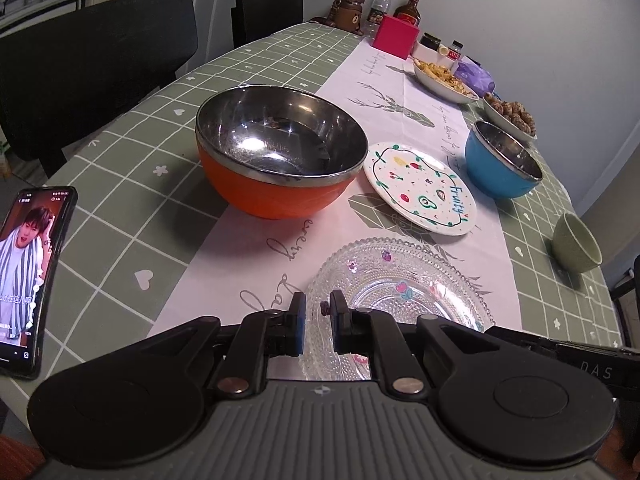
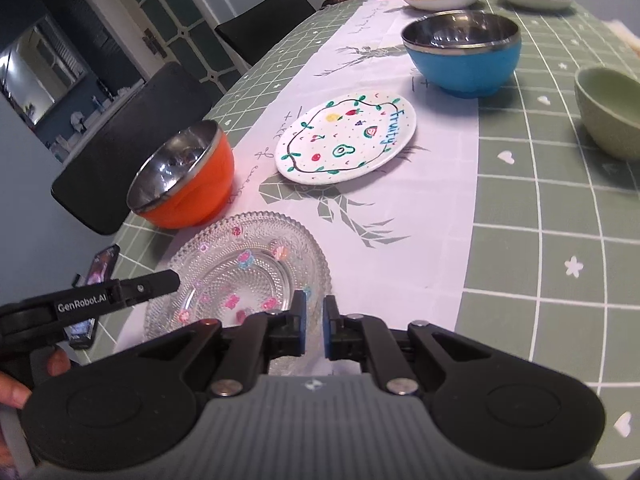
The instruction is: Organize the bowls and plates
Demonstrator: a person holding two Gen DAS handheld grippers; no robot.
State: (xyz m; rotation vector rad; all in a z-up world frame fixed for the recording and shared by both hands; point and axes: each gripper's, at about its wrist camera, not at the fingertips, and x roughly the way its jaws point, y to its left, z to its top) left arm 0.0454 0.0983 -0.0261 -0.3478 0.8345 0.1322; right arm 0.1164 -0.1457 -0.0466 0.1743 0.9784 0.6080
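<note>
Glass plate [image 1: 400, 280]: clear, beaded rim, on the white runner at the tabletop's near edge
Orange bowl [image 1: 280, 152]: just beyond it, toward the left edge
Fruit-painted plate [image 1: 420, 188]: mid-runner
Blue bowl [image 1: 502, 160]: right of the runner
Green bowl [image 1: 576, 246]: right edge
Left gripper [image 1: 319, 316]: nearly closed, empty, over the glass plate's near rim
Right gripper [image 2: 315, 320]: nearly closed, empty

The phone [image 1: 30, 276] is cut off at the left edge; the glass plate's [image 1: 400, 280] near rim hides behind the gripper.
</note>
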